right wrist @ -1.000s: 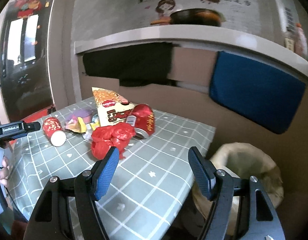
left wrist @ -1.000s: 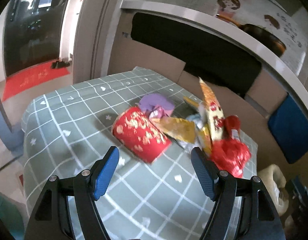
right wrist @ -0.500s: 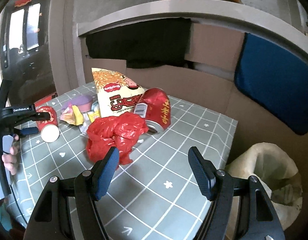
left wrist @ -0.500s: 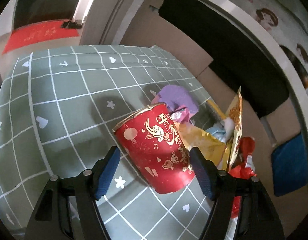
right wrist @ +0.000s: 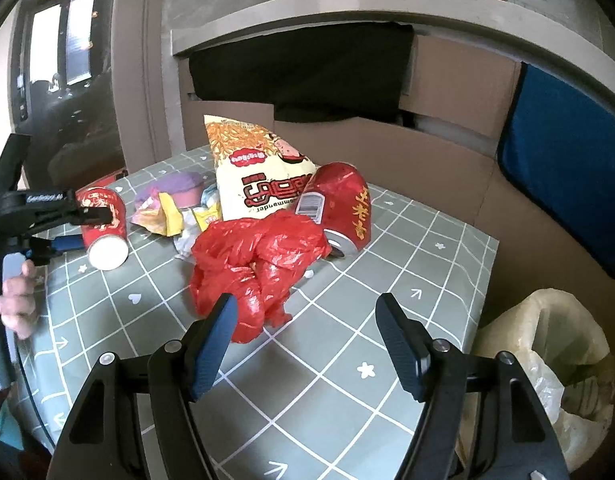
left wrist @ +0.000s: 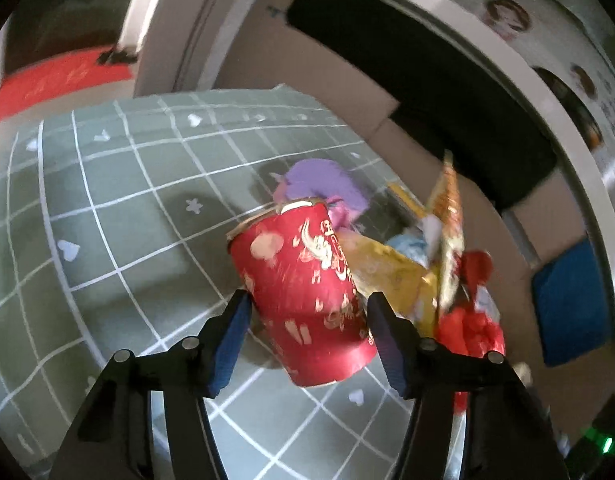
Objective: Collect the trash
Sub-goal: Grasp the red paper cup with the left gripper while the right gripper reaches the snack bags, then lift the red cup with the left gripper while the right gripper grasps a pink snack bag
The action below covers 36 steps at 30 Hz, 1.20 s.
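Two risks: left gripper [left wrist: 307, 320], jaws just closing around the toppled red gold-printed paper cup [left wrist: 307, 300] on the grey checked tablecloth [left wrist: 107, 220], may crush it or roll it away; right gripper [right wrist: 307, 340] spread, empty.

Near edge of the table [right wrist: 347, 360] in front of your right gripper [right wrist: 307, 344] is bare, easy pass. Red bag [right wrist: 259, 260], can [right wrist: 343, 208] & snack bag [right wrist: 259, 176] block the middle, wrappers [right wrist: 167, 212] crowd left.
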Available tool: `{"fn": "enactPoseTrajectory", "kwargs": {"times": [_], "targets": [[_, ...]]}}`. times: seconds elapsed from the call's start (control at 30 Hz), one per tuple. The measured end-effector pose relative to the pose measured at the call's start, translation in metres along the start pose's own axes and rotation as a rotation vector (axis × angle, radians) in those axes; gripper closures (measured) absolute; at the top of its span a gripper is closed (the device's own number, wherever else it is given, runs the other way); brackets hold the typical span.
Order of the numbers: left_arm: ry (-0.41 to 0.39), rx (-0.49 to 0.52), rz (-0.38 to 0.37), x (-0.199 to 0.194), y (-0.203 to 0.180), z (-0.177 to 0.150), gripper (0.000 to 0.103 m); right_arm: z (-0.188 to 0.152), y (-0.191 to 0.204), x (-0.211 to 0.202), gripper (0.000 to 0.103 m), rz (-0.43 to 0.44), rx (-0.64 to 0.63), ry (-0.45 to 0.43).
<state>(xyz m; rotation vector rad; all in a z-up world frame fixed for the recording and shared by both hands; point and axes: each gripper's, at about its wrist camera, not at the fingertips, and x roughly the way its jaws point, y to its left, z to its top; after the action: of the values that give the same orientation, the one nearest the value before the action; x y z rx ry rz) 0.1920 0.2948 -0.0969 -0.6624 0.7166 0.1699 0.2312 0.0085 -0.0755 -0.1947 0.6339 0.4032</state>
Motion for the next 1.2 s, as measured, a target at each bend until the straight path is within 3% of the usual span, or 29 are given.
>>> {"fn": "enactPoseTrajectory", "kwargs": {"times": [0.13, 0.27, 0.53, 0.7, 0.73, 0.77, 0.83, 0.97, 1.2], "targets": [[-0.088, 0.100, 0.019, -0.032, -0.006, -0.007, 0.044, 0.020, 0.010, 0.005, 0.034, 0.078, -0.028, -0.006], [-0.185, 0.171, 0.091, -0.057, -0.003, -0.003, 0.044, 0.051, 0.039, 0.025, 0.034, 0.187, -0.075, 0.000], [-0.165, 0.165, 0.091, -0.061, 0.020, 0.003, 0.044, 0.094, 0.121, 0.093, 0.036, 0.287, -0.247, 0.059], [-0.145, 0.134, 0.073, -0.057, 0.034, 0.003, 0.044, 0.103, 0.144, 0.146, 0.037, 0.278, -0.274, 0.155], [-0.142, 0.138, 0.068, -0.056, 0.035, 0.002, 0.044, 0.103, 0.147, 0.158, 0.046, 0.278, -0.274, 0.192], [-0.141, 0.142, 0.065, -0.056, 0.035, 0.002, 0.044, 0.100, 0.148, 0.165, 0.062, 0.295, -0.268, 0.232], [-0.134, 0.147, 0.057, -0.055, 0.037, 0.001, 0.044, 0.093, 0.148, 0.176, 0.081, 0.352, -0.248, 0.309], [-0.119, 0.154, 0.040, -0.051, 0.035, -0.002, 0.044, 0.079, 0.140, 0.165, 0.085, 0.376, -0.231, 0.327], [-0.096, 0.195, 0.009, -0.047, 0.018, -0.011, 0.044, 0.059, 0.100, 0.109, 0.087, 0.434, -0.134, 0.295]]}}
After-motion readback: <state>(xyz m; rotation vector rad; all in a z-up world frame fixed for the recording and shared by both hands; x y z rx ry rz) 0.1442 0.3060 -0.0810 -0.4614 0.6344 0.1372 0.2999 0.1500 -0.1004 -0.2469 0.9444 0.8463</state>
